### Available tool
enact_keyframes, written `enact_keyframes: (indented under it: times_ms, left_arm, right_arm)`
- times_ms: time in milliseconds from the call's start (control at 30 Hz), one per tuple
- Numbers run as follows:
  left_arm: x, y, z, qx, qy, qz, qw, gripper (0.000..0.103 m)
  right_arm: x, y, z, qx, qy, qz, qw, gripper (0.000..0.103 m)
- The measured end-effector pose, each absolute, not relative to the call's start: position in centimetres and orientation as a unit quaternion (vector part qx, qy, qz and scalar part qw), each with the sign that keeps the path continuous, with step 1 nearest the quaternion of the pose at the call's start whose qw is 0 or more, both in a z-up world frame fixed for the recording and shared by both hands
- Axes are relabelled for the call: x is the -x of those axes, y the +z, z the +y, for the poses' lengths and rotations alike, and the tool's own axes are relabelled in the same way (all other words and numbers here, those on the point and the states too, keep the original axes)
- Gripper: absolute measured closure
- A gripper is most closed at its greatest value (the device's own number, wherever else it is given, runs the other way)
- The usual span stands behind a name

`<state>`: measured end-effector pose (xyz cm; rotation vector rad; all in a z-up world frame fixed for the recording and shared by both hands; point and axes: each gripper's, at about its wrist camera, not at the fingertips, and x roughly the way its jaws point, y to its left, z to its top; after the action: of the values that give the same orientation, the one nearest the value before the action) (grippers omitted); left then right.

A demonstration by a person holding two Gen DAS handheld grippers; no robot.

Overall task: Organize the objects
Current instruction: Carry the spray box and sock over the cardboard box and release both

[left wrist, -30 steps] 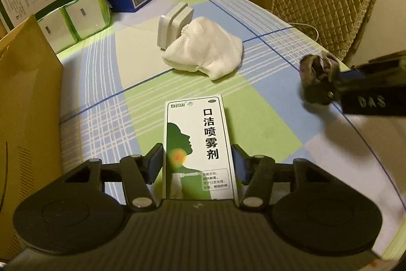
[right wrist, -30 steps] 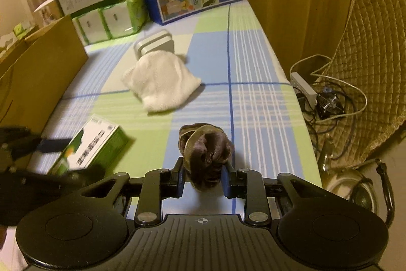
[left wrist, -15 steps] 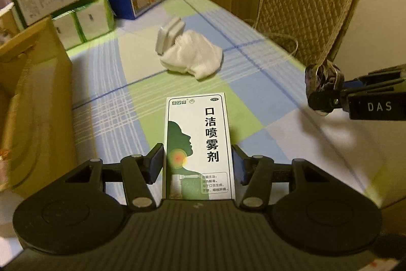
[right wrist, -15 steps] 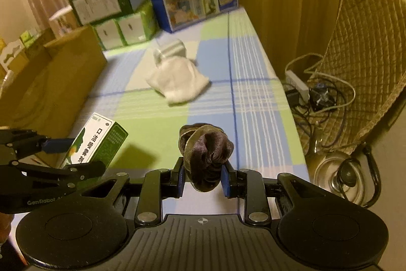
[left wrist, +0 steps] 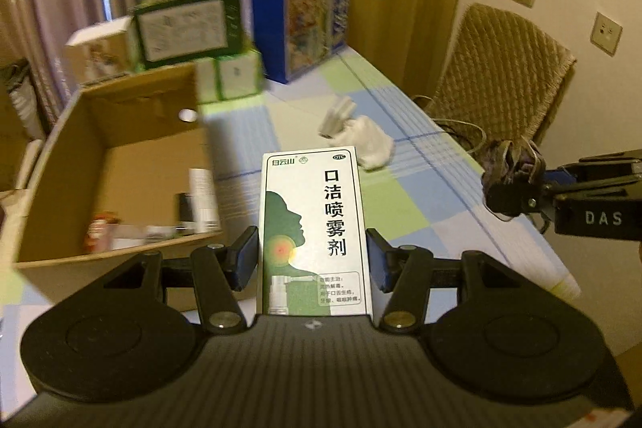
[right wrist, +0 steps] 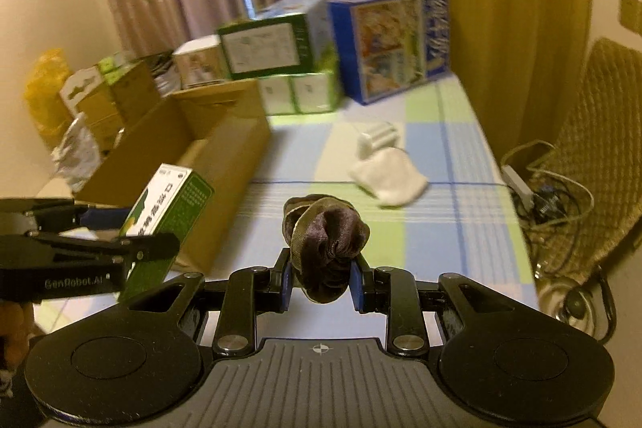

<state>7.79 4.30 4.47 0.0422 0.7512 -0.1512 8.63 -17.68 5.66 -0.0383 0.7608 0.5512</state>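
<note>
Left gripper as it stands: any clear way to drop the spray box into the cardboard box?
Probably yes. The left gripper is shut on the spray box, raised, beside the cardboard box, whose top is open. A few items lie inside, with bare floor left. Nothing visible blocks the way.

Left wrist view — lower end of the spray box hidden behind the claw body. Items in the cardboard box smeared: a red-labelled thing, a dark cylinder, a white tube; none identifiable. Print on the stacked cartons blurred, unreadable. Right claw cut off by the right edge; the dark scrunchie half-hidden in it.

Right wrist view — left claw cut by the left edge, covering part of the spray box. White cloth and white plastic piece soft — detail lost.
</note>
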Motion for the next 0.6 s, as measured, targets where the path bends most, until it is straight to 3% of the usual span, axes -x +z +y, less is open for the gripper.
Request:
enact_keyframes:
  times_ms: [600]
  left_arm:
    - [-1.4, 7.4, 15.4, 0.009, 0.033, 0.347, 0.937, 0.052]
  right_arm:
    - [-4.7, 6.4, -6.9, 0.06, 0.358, 0.357, 0.861, 0.078]
